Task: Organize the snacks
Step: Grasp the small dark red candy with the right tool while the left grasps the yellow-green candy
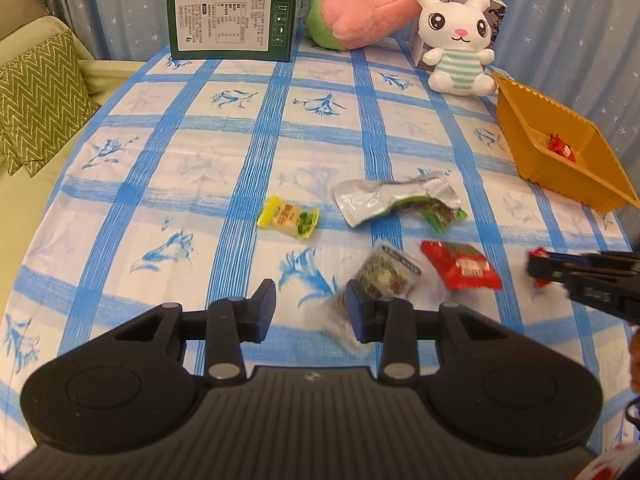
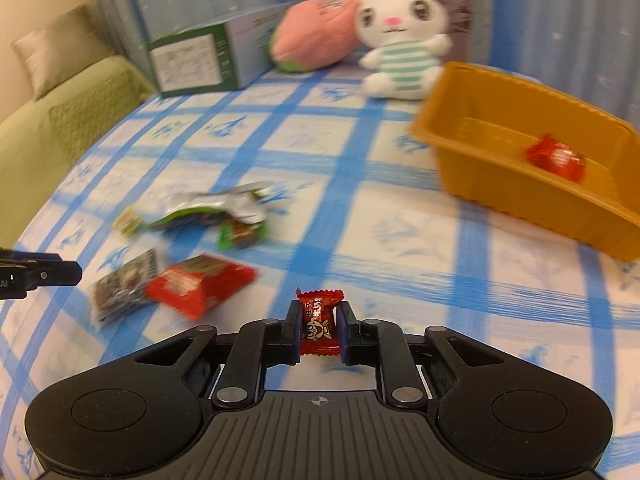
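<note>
A table covered by a white cloth with blue check bands and blue floral motifs fills the foreground. Behind it hangs a pale blue curtain printed with small white stars. At left stands a light green sofa carrying a green chevron-patterned cushion. A cream wall shows above it. Lighting is warm and even.

Left gripper hovers parted beside a clear snack packet.

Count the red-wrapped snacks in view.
3: a small red candy clamped in the right gripper, a red packet on the tablecloth, another red candy inside the orange tray.
</note>
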A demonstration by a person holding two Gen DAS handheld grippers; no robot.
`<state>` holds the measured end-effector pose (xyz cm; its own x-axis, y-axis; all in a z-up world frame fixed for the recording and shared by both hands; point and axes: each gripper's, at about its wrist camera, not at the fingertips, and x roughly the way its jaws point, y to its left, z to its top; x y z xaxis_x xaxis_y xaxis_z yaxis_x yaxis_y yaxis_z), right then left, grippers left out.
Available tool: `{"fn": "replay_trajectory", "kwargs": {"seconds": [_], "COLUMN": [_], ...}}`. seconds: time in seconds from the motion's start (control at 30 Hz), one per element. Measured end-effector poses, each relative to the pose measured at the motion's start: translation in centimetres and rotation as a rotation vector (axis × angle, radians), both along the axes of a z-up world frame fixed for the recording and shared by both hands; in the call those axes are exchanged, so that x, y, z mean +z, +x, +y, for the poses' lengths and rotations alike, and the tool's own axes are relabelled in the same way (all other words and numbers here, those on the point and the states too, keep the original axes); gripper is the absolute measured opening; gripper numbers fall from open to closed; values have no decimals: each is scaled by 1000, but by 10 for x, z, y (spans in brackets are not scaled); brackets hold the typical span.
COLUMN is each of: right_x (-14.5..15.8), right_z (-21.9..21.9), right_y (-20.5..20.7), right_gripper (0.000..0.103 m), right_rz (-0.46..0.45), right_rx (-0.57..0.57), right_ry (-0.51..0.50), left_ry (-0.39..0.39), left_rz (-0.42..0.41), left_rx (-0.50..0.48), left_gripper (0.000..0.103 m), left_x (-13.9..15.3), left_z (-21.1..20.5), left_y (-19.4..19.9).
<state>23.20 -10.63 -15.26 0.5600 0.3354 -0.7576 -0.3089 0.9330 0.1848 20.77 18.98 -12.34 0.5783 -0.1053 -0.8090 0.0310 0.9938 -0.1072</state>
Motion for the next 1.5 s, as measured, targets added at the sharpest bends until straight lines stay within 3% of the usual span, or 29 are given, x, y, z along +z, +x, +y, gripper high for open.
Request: {"fn": "replay_trajectory", "kwargs": {"seconds": [0.1,0.47,0.8,0.97,1.27,1.5], "right_x": [5,13,11,9,13,22], "right_z": [-18,-65,-75,-74,-72,-80], "right_y": [2,1,1,3,3,-3], "right_gripper": [18,18,18,18,18,18], "right_rz": [-5,-7,10,14,3,-12], "right_rx": [-56,-194,-221,-216,-193,-189], "right_ry": [4,0,1,6,16,32], "left_ry": [-28,-99,5,63,45,37], "left_rz": [4,28,20,5,10,-18], "left_rx": [25,97,66,52,63,32], "left_gripper": [44,43,34,19,18,18], "left_x": [-6,-28,-35,-37,-30,-8], "left_z": [2,12,0,-1,3,-8], "left_y": [15,65,82,79,71,59]}}
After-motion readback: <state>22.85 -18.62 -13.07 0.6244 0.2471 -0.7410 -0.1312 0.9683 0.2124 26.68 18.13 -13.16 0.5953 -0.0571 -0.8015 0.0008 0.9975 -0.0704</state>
